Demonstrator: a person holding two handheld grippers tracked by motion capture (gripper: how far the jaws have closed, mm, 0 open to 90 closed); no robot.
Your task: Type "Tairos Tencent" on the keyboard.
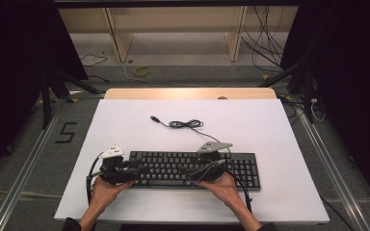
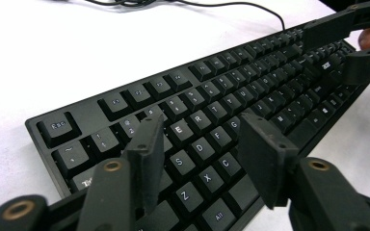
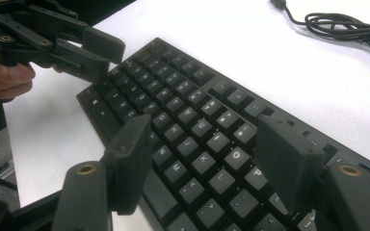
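The keyboard (image 1: 192, 168) lies flat near the front edge of the white surface (image 1: 270, 125), with the left tool (image 2: 200, 149) released above its left keys and the right tool (image 3: 204, 159) released above its right keys, nothing between either pair of jaws. Risk, as a judgement: the hard, blocky black jaws may snag or press the low matte plastic keycaps, or skid the slab-shaped keyboard across the smooth surface. The thin, loosely coiled cable (image 1: 185, 124) lying beyond may drag or catch.
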